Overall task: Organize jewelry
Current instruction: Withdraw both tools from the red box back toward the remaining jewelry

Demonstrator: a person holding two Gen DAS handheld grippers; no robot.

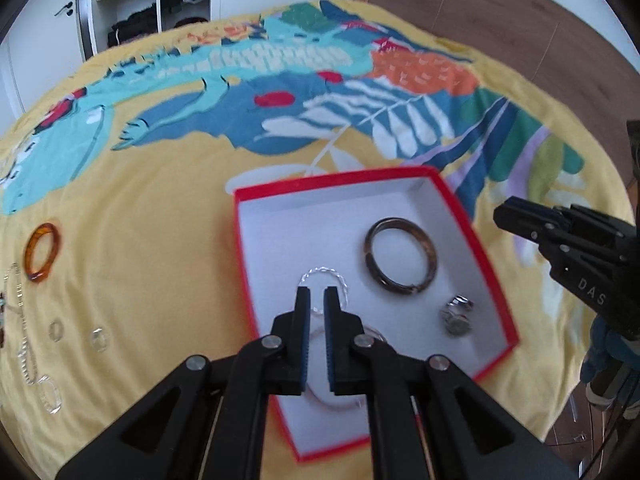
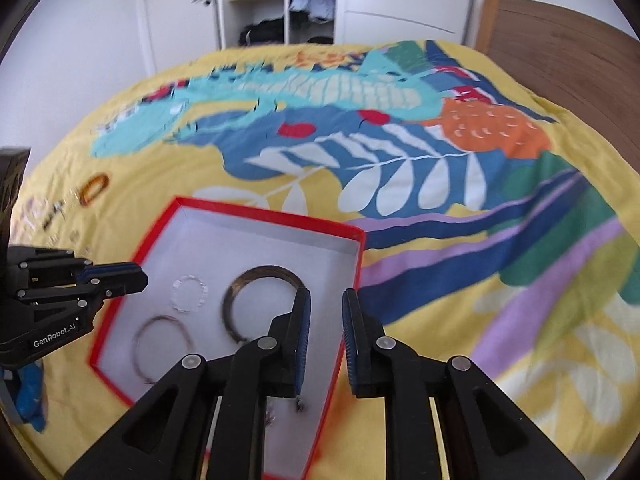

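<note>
A red box [image 1: 460, 204] with a white inside lies on the bedspread. In it are a dark brown bangle [image 1: 400, 256], a thin silver chain bracelet [image 1: 326, 280], a silver ring [image 1: 456, 314] and a thin wire bangle [image 2: 160, 344]. My left gripper [image 1: 316, 300] hovers over the box's near side, jaws slightly apart and empty. My right gripper [image 2: 326, 308] hangs over the box's right wall [image 2: 356, 264], open and empty. An amber bangle [image 1: 42, 252] lies on the cloth to the left, with small clear rings [image 1: 98, 338] and a chain [image 1: 26, 356] beside it.
The bedspread [image 1: 160, 208] is yellow with a bright bird print. A wooden headboard [image 2: 560, 48] stands at the right. A white wardrobe [image 2: 280, 0] with open shelves is behind the bed.
</note>
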